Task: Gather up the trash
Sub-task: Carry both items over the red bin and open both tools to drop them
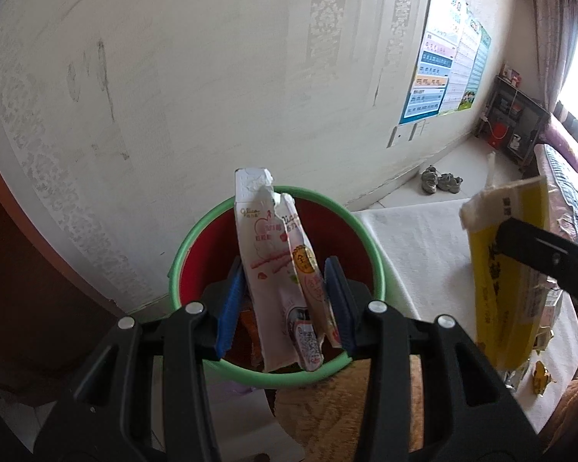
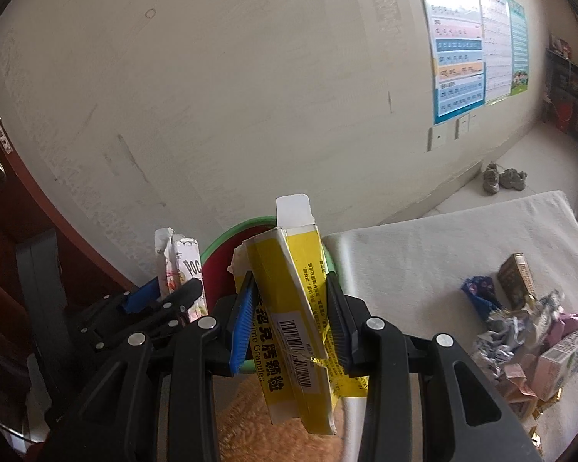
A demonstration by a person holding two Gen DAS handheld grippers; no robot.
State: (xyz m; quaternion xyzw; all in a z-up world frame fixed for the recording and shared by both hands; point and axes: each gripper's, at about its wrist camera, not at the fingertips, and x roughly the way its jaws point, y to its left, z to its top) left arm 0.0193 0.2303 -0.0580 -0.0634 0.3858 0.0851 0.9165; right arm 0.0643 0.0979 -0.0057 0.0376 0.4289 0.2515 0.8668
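Note:
My left gripper [image 1: 285, 273] is shut on a torn white and pink snack wrapper [image 1: 277, 269] and holds it upright over a red bin with a green rim [image 1: 377, 261]. My right gripper [image 2: 291, 288] is shut on a flattened yellow medicine box [image 2: 289, 308] just right of the bin [image 2: 221, 244]. The box also shows in the left wrist view [image 1: 508, 269], and the left gripper with the wrapper [image 2: 181, 269] in the right wrist view. A pile of crumpled wrappers and small cartons [image 2: 528, 331] lies on the white tabletop [image 2: 424, 254].
The bin stands by a pale wall, next to a brown door [image 2: 4, 231] at the left. A pair of shoes [image 2: 503, 179] lies on the floor by the wall. Posters [image 2: 478, 46] hang at the upper right. A patterned orange surface [image 1: 346, 408] lies below the grippers.

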